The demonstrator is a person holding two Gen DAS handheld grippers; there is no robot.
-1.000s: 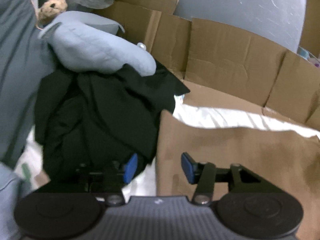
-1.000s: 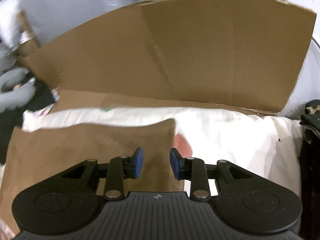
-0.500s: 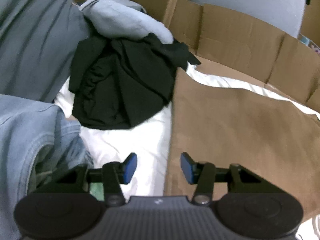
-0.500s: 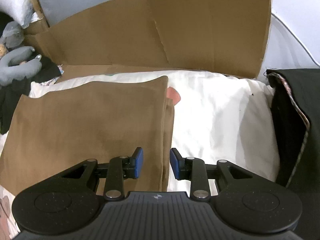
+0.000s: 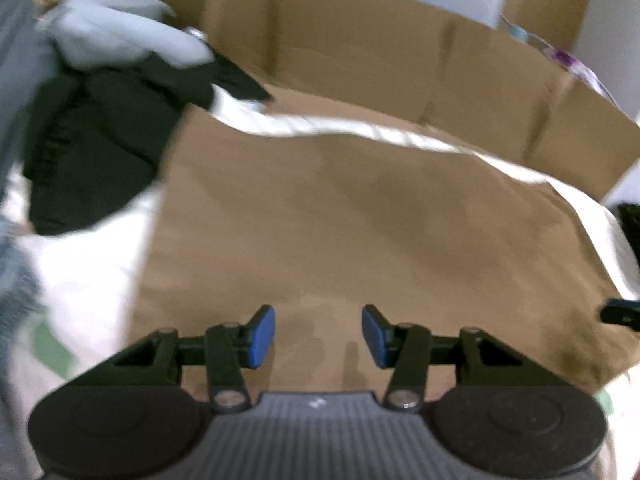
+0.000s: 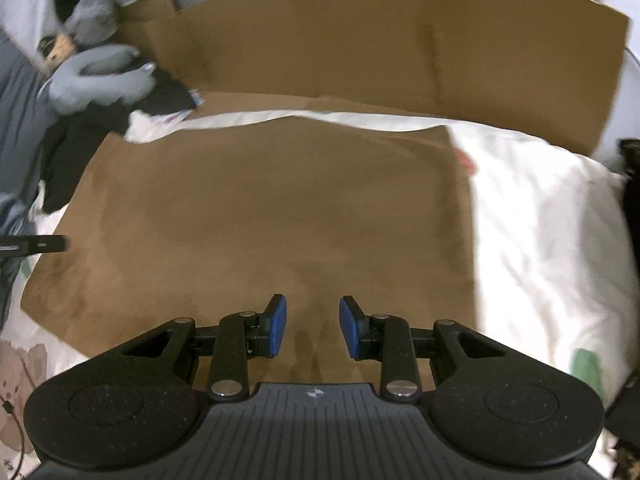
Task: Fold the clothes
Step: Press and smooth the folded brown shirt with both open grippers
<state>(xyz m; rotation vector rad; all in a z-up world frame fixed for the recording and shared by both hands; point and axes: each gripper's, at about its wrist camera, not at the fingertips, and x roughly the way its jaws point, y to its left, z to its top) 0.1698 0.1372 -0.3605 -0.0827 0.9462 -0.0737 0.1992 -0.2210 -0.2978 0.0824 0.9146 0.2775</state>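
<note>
- In the left wrist view the left gripper point(image 5: 318, 336) sits at the bottom centre of the frame, its blue pads point(image 5: 262, 336) standing apart with nothing between them — only brown cloth shows through the gap
- The brown garment point(image 5: 360, 220) lies flat and folded on a white sheet point(image 5: 80, 280), filling the middle of that frame; the picture is blurred
- A black garment point(image 5: 92, 148) lies crumpled at the left of the frame, touching the brown garment's upper left edge, with a grey stuffed toy point(image 5: 120, 40) lying on top of it in the upper left
- A cardboard wall point(image 5: 400, 52) runs across the top of the frame behind the sheet
- In the right wrist view the right gripper point(image 6: 313, 330) is at the bottom centre, its jaws parted by a narrower gap and holding nothing
- There the brown garment point(image 6: 260, 216) covers the centre and left, and bare white sheet point(image 6: 540, 240) lies to its right
- The tip of the left gripper point(image 6: 40, 245) shows at the left edge of the right wrist view, at the garment's left border — whether it touches the cloth I cannot tell
- The black garment point(image 6: 80, 148) and the grey stuffed toy point(image 6: 96, 76) sit in the upper left, the cardboard wall point(image 6: 380, 40) along the top
</note>
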